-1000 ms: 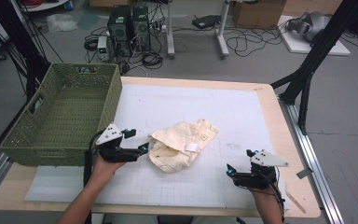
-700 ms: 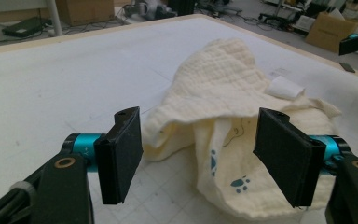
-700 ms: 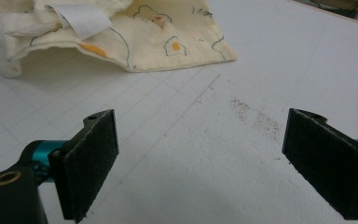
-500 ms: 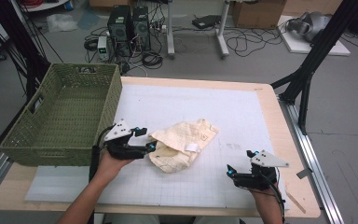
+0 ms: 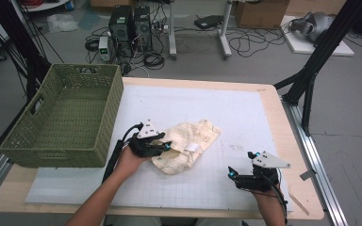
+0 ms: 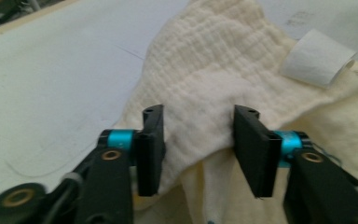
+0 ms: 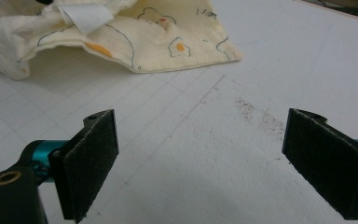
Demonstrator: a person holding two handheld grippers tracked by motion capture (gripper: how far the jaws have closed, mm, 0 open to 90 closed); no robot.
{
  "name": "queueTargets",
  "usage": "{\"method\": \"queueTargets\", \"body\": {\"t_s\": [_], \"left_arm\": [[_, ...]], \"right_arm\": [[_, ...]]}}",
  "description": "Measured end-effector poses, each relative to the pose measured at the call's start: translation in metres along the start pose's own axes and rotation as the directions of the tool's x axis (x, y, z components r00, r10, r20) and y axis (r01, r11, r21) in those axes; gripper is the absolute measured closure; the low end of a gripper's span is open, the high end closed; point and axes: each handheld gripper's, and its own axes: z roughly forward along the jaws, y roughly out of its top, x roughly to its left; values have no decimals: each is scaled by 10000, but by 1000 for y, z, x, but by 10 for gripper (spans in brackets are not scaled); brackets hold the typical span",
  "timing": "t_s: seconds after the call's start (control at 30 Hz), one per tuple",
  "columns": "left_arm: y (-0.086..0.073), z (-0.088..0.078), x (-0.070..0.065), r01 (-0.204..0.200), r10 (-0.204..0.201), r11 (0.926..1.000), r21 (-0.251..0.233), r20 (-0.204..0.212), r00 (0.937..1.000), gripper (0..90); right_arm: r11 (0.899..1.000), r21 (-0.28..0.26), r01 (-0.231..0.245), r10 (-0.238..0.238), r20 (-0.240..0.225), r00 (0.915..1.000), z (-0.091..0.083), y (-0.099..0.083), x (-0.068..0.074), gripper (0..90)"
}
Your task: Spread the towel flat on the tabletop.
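A cream cloth (image 5: 188, 141) with small printed figures lies crumpled on the white mat, a white label (image 6: 317, 58) sewn to it. My left gripper (image 5: 167, 147) has come in from the left onto the cloth's near-left edge. Its jaws have just been closing, and in the left gripper view (image 6: 198, 116) a raised fold of the cloth (image 6: 200, 70) is pinched between the pads. My right gripper (image 5: 240, 165) rests near the table's front right, jaws wide apart with bare mat between them (image 7: 201, 115). The cloth (image 7: 144, 42) lies well ahead of it.
A green woven basket (image 5: 52, 150) stands at the table's left, close beside my left hand. The white gridded mat (image 5: 235, 103) covers most of the wooden table. On the floor beyond the far edge are computer cases (image 5: 129, 23), cables and black frame legs (image 5: 311, 70).
My left hand has slid right from beside the basket onto the cloth, and its jaws have narrowed around a fold. The right gripper has stayed where it was.
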Motion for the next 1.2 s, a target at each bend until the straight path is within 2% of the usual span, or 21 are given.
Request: {"method": "queueTargets", "body": {"t_s": [0.1,0.13,0.17,0.2,0.23,0.3,0.43,0.47,0.6,0.63,0.67,0.7,0.77,0.83,0.87,0.9,0.97,1.07,1.1,1.13,1.2], "left_arm": [[0,-1,1,-252,250,9996,-90,-166,9995,816],[0,-2,2,-279,275,9995,-152,-267,9993,816],[0,-5,7,40,-54,9988,-482,-277,9996,823],[0,-5,7,40,-54,9988,-482,-277,9996,823],[1,-10,12,504,-543,9944,-931,-400,9977,823],[1,-14,18,911,-989,9871,-1313,-541,9936,823],[0,-19,25,1278,-1401,9803,-1506,-740,9874,826],[-1,-21,28,1457,-1584,9778,-1509,-760,9844,826],[-1,-24,31,1744,-1881,9719,-1579,-758,9792,826],[-2,-24,32,1761,-1892,9721,-1553,-740,9792,826],[-2,-24,32,1783,-1900,9732,-1454,-711,9792,826],[-2,-24,32,1783,-1900,9732,-1454,-711,9792,826],[-3,-24,33,1812,-1933,9730,-1428,-757,9782,826],[-3,-24,34,1842,-1966,9729,-1401,-800,9772,826],[-3,-24,34,1847,-1972,9724,-1423,-799,9771,826],[-4,-24,34,1868,-1996,9722,-1411,-822,9764,826],[-4,-24,35,1884,-2011,9722,-1393,-834,9760,826],[-5,-24,36,1968,-2097,9704,-1399,-844,9741,826],[-5,-24,36,1968,-2097,9704,-1399,-844,9741,826],[-5,-24,36,1993,-2118,9703,-1370,-837,9737,826],[-5,-24,36,2002,-2126,9703,-1359,-835,9736,826]], "right_arm": [[9999,-22,132,-132,-70,9999,1,1,1,99],[9999,-22,132,-132,-70,9999,1,1,1,99],[9999,-58,119,-119,-148,9998,3,3,2,99],[10000,-28,90,-91,-179,9998,4,4,2,99],[9999,-46,142,-143,-191,9997,6,6,3,99],[9995,35,313,-312,-238,9992,12,9,7,98],[9987,136,497,-491,-435,9978,26,18,12,98],[9970,171,752,-740,-615,9954,38,26,17,98],[9953,335,908,-878,-836,9926,61,37,23,102],[9928,157,1183,-1170,-702,9907,75,42,26,234],[9919,45,1266,-1259,-767,9891,81,44,28,273],[9919,45,1266,-1259,-767,9891,81,44,28,273],[9922,251,1220,-1188,-1055,9873,104,49,31,313],[9928,443,1113,-1046,-1328,9856,111,49,32,347],[9877,785,1352,-1210,-1631,9792,123,49,35,409],[9877,785,1352,-1210,-1631,9792,123,49,35,409],[9818,1123,1531,-1256,-2201,9673,128,50,38,595],[9824,1164,1460,-1071,-2892,9513,125,48,39,752],[9824,1164,1460,-1071,-2892,9513,125,48,39,752],[9802,1229,1553,-1093,-3184,9416,123,48,41,841],[9775,1239,1709,-1204,-3379,9335,120,47,45,850]]}}
